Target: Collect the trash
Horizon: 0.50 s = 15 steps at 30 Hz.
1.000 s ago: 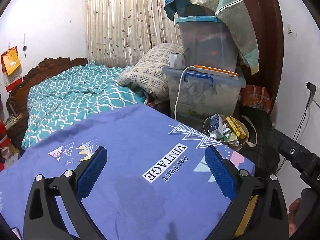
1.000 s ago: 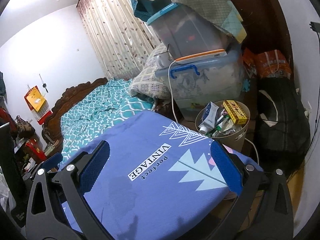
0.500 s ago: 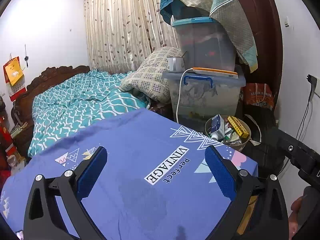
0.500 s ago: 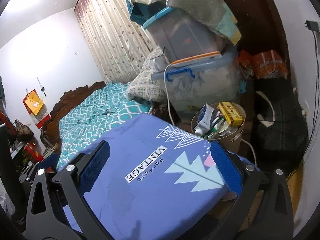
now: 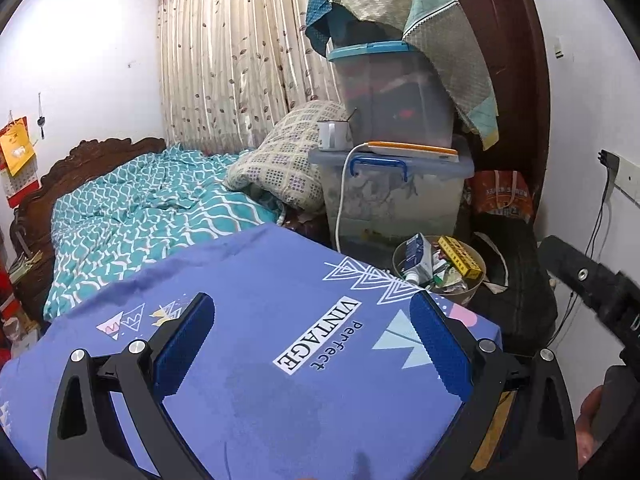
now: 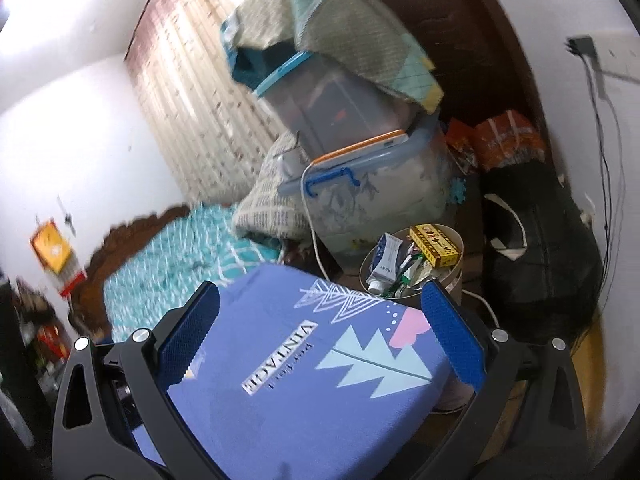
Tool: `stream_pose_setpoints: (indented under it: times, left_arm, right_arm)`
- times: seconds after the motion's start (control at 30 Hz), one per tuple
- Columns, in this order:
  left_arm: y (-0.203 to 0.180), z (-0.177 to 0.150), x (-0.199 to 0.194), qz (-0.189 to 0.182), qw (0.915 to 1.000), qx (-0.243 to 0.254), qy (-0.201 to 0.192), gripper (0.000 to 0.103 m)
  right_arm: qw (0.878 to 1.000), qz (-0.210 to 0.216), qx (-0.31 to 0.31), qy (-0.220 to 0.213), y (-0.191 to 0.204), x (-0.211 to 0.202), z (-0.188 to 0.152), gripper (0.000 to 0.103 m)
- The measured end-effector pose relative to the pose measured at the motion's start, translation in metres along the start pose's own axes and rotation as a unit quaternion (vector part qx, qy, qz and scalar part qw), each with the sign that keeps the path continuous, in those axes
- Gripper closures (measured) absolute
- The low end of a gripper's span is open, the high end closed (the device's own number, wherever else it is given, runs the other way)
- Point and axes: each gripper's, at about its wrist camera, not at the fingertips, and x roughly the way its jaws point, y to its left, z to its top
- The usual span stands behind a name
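The left gripper (image 5: 312, 344) hangs with its blue-padded fingers spread wide and nothing between them, above a surface covered in a blue-violet printed cloth (image 5: 248, 280) that reads "Perfect VINTAGE" beside white triangle outlines and pale blue tree shapes. The right gripper (image 6: 320, 332) is likewise spread wide and holds nothing, over the same cloth's far corner. Just beyond that corner stands a round beige waste bin (image 6: 456, 276), full of trash: a white and blue squeeze tube (image 6: 384, 260), a yellow printed carton (image 6: 434, 245) whose lettering is too small to read, and green and white wrappers. Behind the bin stand two stacked translucent plastic storage boxes (image 5: 394, 192) with blue lids.
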Motion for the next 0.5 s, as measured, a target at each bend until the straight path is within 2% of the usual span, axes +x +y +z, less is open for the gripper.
stream_pose_setpoints:
  times: [0.1, 0.3, 0.5]
  left_arm:
    - [0.000, 0.000, 0.000, -0.008, 1.0000, -0.002, 0.002, 0.009]
    - [0.002, -0.002, 0.004, -0.024, 0.9996, -0.006, 0.016, 0.009]
    - [0.006, -0.001, -0.004, -0.033, 0.9993, -0.014, -0.004, 0.009]
  right_arm:
    - [1.000, -0.004, 0.018, -0.008, -0.004, -0.005, -0.001, 0.003]
    - [1.000, 0.001, -0.001, -0.014, 0.006, -0.006, -0.001, 0.003]
    - [0.999, 0.004, -0.017, -0.033, 0.011, -0.015, 0.000, 0.003]
